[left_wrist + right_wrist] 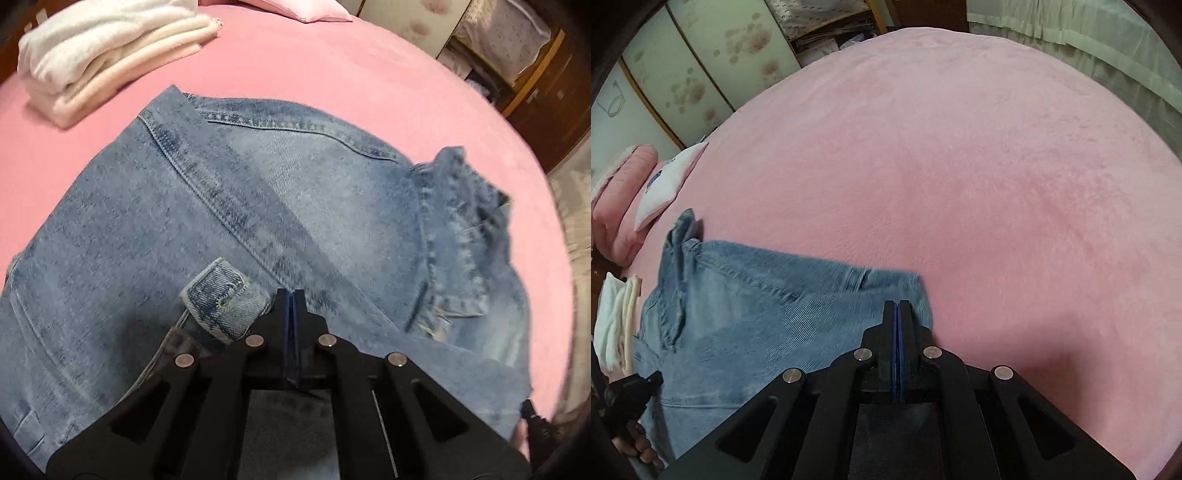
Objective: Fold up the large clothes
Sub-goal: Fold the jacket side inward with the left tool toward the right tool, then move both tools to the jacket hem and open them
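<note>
A pair of light blue jeans lies folded on the pink bed cover. My left gripper has its jaws closed, right beside a belt loop at the waistband; the pads look pressed together with no cloth visibly between them. In the right wrist view the jeans lie at lower left. My right gripper is shut, over the jeans' right edge, with nothing seen between the pads. The left gripper's body shows at the far left there.
A stack of folded white and cream clothes lies on the bed at upper left. Pink pillows sit at the bed's head. Wardrobe doors, shelves and curtains surround the bed.
</note>
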The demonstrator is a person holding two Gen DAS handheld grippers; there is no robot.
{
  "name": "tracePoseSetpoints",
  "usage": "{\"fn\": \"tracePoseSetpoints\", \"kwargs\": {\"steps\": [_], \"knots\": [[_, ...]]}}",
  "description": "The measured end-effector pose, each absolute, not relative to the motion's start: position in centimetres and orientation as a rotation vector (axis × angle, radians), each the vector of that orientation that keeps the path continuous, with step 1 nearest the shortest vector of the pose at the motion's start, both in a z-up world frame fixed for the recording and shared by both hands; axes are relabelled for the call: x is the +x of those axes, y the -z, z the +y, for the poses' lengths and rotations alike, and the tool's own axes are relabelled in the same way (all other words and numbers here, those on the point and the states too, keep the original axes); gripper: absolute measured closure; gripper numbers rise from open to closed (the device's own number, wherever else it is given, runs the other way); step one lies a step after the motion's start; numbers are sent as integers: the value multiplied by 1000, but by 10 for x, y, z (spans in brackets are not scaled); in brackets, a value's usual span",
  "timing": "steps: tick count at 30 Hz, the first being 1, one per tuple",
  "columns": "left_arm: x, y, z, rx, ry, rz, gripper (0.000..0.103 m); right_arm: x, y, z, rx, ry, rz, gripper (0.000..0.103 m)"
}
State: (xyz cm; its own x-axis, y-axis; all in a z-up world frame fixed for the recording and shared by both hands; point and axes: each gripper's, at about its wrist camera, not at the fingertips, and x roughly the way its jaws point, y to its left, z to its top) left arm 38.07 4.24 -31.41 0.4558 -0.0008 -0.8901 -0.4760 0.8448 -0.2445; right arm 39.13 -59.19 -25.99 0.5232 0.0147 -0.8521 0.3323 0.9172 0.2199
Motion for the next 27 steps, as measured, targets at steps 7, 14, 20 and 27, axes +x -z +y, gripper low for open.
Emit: {"fn": "tracePoseSetpoints", "kwargs": {"steps": [7,14,20,27], "knots": [[321,278,36,-383,-190,1201,101,313,232,-524,335,214,1031,99],[200,259,42,-242,-135,1330,101,206,236,-440,348,249,1158,83],[121,225,54,-107,-85,1394,99,113,208,-385,364,292,1227,66],[74,164,67,-108,-17,1376,66,62,149,-326,285,235,1258,55]]}}
